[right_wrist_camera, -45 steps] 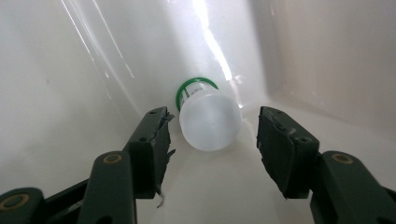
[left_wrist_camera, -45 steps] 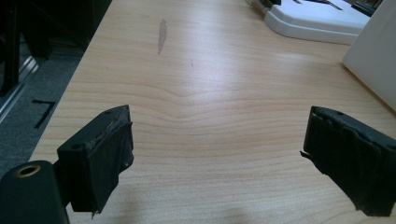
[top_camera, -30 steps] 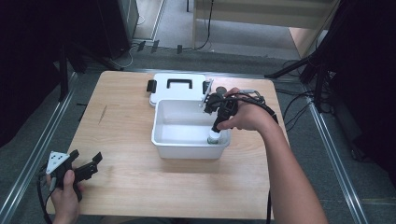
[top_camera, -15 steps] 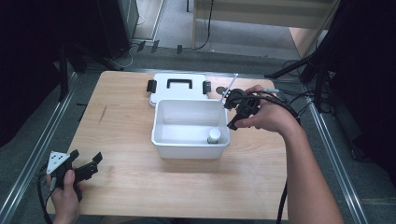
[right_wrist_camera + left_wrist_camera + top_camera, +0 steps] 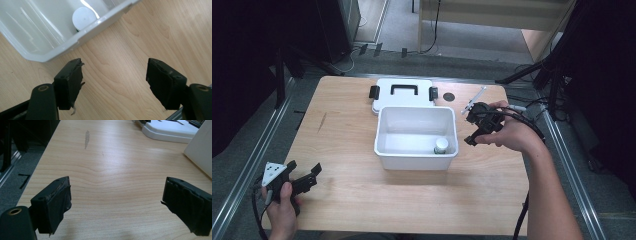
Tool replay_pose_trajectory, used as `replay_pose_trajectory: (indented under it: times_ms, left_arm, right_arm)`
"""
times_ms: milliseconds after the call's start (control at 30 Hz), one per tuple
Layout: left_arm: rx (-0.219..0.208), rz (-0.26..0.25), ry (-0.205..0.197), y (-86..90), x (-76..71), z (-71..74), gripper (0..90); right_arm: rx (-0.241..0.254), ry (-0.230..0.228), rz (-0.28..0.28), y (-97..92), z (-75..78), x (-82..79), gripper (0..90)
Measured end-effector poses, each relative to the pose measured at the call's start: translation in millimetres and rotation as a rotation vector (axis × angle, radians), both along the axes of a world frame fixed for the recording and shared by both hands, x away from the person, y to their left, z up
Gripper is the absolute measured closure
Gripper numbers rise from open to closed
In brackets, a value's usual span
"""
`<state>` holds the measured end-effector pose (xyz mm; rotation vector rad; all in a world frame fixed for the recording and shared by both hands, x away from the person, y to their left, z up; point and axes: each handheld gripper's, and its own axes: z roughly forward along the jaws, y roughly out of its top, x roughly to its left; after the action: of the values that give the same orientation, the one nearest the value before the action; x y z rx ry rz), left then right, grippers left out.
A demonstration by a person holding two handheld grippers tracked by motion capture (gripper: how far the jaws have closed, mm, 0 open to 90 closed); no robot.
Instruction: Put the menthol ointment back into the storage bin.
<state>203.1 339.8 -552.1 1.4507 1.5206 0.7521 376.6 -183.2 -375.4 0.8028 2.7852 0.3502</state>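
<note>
1. Since the earlier frames the right gripper (image 5: 475, 126) has come out of the white bin (image 5: 384, 134) and now sits over bare bench just right of it; its jaws have just been opening, with nothing between them.
2. The small white-capped bottle (image 5: 441, 145) stands upright in the bin's near right corner, against the wall.
3. In the right gripper view the bottle's cap (image 5: 84, 18) lies inside the bin, beyond the rim and up-left of the spread jaws, apart from both.
4. The bin's lid (image 5: 402, 93), with a black handle and two black latches, lies flat just behind the bin.
5. The left gripper (image 5: 298, 181) rests at the bench's near left corner, well apart from the bin, jaws spread wide over bare wood.
6. The bench (image 5: 342, 145) is pale wood with a dark smear (image 5: 86, 138) on its left part.
7. Grey floor, metal rails and cables surround the bench.
</note>
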Motion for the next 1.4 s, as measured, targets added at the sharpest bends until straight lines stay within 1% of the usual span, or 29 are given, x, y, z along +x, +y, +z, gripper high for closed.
replay_pose_trajectory:
  times_ms: [67,100,167,267,300,333,367,433,467,533,567,633,800,867,1033,1233,1300,1333,1400]
  left_arm:
    - [0.001,0.0,0.0,-0.1,0.0,0.0,8.7]
    - [0.001,0.0,-0.001,-0.2,0.1,-0.1,8.7]
    - [0.003,0.001,0.0,-0.3,0.1,0.0,8.7]
    - [0.003,0.001,0.001,-0.4,0.1,0.0,8.7]
    - [0.004,0.001,0.0,-0.5,0.2,-0.1,8.7]
    - [0.005,0.002,0.0,-0.5,0.2,-0.1,8.7]
    - [0.005,0.003,0.0,-0.6,0.2,-0.1,8.7]
    - [0.005,0.003,0.0,-0.6,0.2,0.0,8.7]
    - [0.005,0.002,0.0,-0.6,0.2,-0.1,8.7]
    - [0.006,0.003,-0.001,-0.7,0.2,-0.1,8.7]
    - [0.006,0.003,-0.001,-0.7,0.2,-0.1,8.7]
    - [0.004,0.004,-0.001,-0.7,0.1,-0.1,8.7]
    - [0.005,0.004,-0.001,-0.7,0.1,-0.1,8.7]
    - [0.006,0.003,0.0,-0.6,0.2,0.0,8.7]
    - [0.006,0.004,-0.001,-0.7,0.2,-0.1,8.7]
    - [0.005,0.006,-0.001,-0.5,0.0,-0.1,8.7]
    - [0.006,0.006,0.0,-0.5,0.0,0.0,8.7]
    - [0.006,0.006,0.0,-0.5,0.0,0.0,8.7]
    - [0.006,0.007,0.0,-0.6,0.1,0.0,8.7]
  right_arm:
    - [0.02,0.008,-0.031,-7.6,-5.6,-2.2,29.0]
    - [0.029,0.008,-0.037,-10.8,-8.1,-3.2,29.0]
    - [0.054,0.001,-0.061,-17.0,-12.6,-5.7,27.7]
    - [0.09,-0.027,-0.101,-26.5,-20.1,-9.5,21.5]
    - [0.097,-0.032,-0.115,-29.5,-22.7,-11.3,17.9]
    - [0.097,-0.039,-0.104,-32.8,-25.3,-13.6,13.3]
    - [0.104,-0.044,-0.098,-35.7,-27.7,-16.2,13.7]
    - [0.132,-0.071,-0.102,-41.2,-32.9,-20.6,11.6]
    - [0.147,-0.082,-0.121,-43.5,-35.1,-22.6,10.6]
    - [0.171,-0.117,-0.153,-48.7,-39.4,-26.2,7.1]
    - [0.189,-0.126,-0.175,-51.4,-41.6,-27.8,5.1]
    - [0.229,-0.142,-0.199,-56.9,-45.9,-31.5,0.6]
    - [0.341,-0.201,-0.228,-71.3,-55.5,-41.6,0.0]
    - [0.374,-0.222,-0.24,-76.5,-59.8,-46.3,0.0]
    - [0.425,-0.276,-0.269,-87.8,-73.7,-59.5,0.0]
    - [0.508,-0.317,-0.32,-104.2,-94.8,-72.9,0.0]
    - [0.536,-0.313,-0.335,-109.6,-103.1,-77.5,0.0]
    - [0.544,-0.32,-0.342,-112.3,-107.1,-80.1,0.0]
    - [0.565,-0.319,-0.355,-118.1,-115.4,-85.0,0.0]
